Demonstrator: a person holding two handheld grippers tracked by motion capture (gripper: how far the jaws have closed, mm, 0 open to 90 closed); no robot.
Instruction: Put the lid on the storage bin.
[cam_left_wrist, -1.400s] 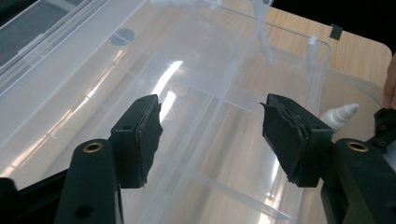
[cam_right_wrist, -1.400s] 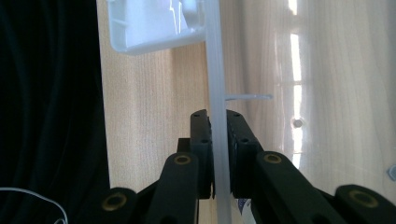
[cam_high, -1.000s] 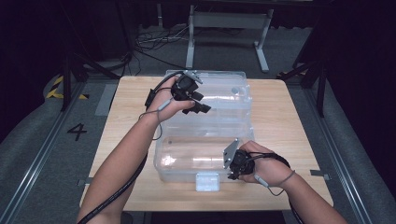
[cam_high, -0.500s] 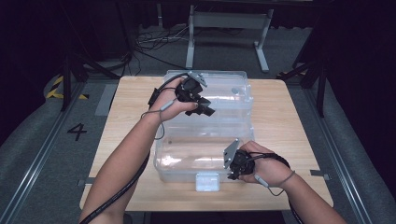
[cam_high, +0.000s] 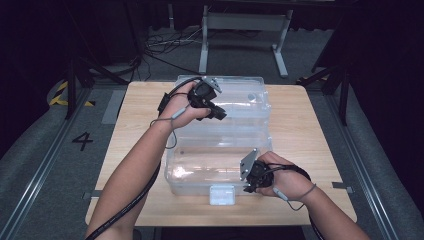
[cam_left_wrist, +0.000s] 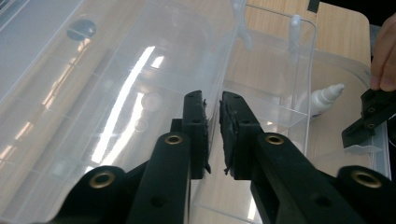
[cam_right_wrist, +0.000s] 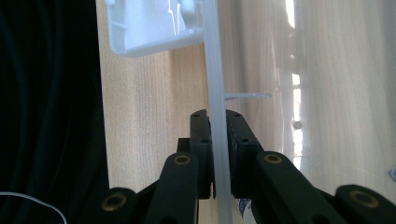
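**Both grippers on the clear box**

The clear plastic box (cam_high: 220, 145) lies open across the middle of the wooden table (cam_high: 310, 135), lid (cam_high: 235, 97) folded back on the far side. Your right gripper (cam_high: 248, 182) is clamped on the near rim beside the white latch (cam_high: 222, 194). Your left gripper (cam_high: 220, 114) has just been closing, its jaws now nipping the lid's edge. Inside sits a small white bottle (cam_left_wrist: 325, 96). You appear ready to swing the lid; next, keep the base pinned and move the lid steadily.
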